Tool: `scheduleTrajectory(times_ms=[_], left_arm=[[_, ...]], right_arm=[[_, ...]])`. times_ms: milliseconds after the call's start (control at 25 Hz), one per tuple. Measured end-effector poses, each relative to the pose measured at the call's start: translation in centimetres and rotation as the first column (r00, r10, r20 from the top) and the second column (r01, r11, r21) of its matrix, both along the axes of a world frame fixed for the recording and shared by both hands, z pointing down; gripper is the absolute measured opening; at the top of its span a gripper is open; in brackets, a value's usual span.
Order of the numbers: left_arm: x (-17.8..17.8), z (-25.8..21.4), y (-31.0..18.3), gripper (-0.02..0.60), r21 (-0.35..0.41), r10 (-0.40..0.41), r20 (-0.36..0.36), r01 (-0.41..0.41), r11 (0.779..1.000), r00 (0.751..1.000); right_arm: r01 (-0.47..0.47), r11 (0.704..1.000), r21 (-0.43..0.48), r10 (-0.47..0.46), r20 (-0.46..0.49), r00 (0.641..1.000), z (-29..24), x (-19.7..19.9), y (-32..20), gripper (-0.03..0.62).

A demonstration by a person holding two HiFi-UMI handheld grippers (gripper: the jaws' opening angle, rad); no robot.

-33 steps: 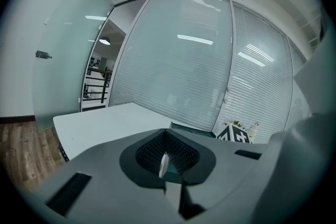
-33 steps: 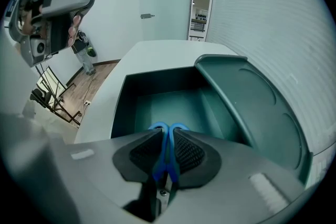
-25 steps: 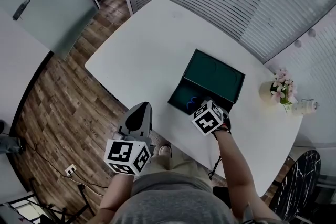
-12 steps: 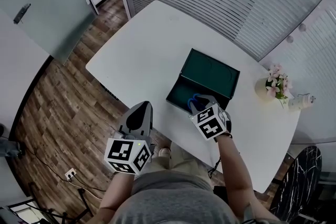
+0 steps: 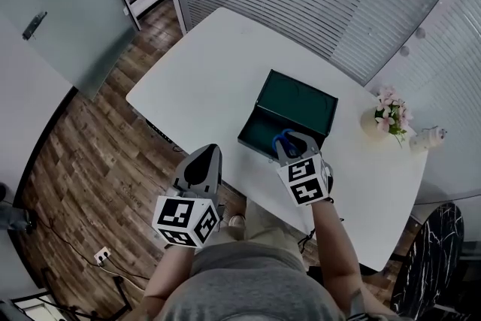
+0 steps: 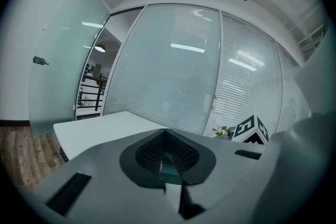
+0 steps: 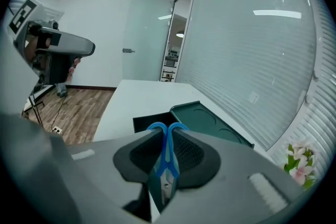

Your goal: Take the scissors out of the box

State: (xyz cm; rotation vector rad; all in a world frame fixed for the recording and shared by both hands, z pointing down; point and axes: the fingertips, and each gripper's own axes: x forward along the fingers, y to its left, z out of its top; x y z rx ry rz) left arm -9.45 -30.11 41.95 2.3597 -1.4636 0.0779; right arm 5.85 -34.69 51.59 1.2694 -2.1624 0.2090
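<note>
**Right gripper clenched on the blue-handled scissors, above the near end of the open box**

The right gripper (image 5: 290, 142) has its jaws clamped on the scissors (image 7: 165, 150). The pads press on the shanks, the blue handle loops stick out past the jaw tips toward the far side, and the metal blades run back between the jaws. The scissors hang over the near end of the dark green box (image 5: 258, 133), whose lid stands open on the far side. The box sits on the white table (image 5: 210, 71), near its near edge, and a small pot of pink flowers (image 5: 390, 111) stands to the right of it. The left gripper (image 5: 203, 163) hovers off the table's near left side, over the wooden floor (image 5: 83, 162), with its jaws closed together and nothing between them.
</note>
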Motion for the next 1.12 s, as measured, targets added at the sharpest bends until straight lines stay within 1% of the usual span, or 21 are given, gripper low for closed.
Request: scheduleTrajectory(times_ms=[240,440,640,840,1000,1120], left_arm=[[0.6,-0.9,1.2,0.005,0.029,0.022,0.002,-0.022,0.999,1.0],[1.0,-1.4,2.0,0.005,0.042,0.039,0.007,-0.039,0.998,0.999],[1.2,-1.6,2.6,0.005,0.048,0.051,0.013,-0.051,0.998,0.999],[1.5,-1.8,2.9,0.005,0.058,0.057,0.017,-0.058,0.997,0.998],[1.6,-1.9,3.2,0.005,0.063,0.06,0.016,-0.061,0.996,0.998],[1.5,-2.0,3.2,0.005,0.066,0.061,0.014,-0.062,0.996,0.998]], right_arm=[[-0.07,0.991,0.113,0.064,0.061,0.996,-3.9,0.8,1.4,0.077],[-0.138,0.968,0.211,0.11,0.139,0.984,-7.6,1.4,2.8,0.077],[-0.169,0.943,0.287,0.112,0.205,0.972,-10.6,1.2,4.6,0.077],[-0.194,0.924,0.331,0.103,0.273,0.957,-13.0,1.1,6.1,0.077],[-0.208,0.907,0.366,0.096,0.301,0.949,-14.4,1.1,7.1,0.077],[-0.211,0.902,0.378,0.088,0.317,0.944,-15.0,0.9,7.5,0.077]])
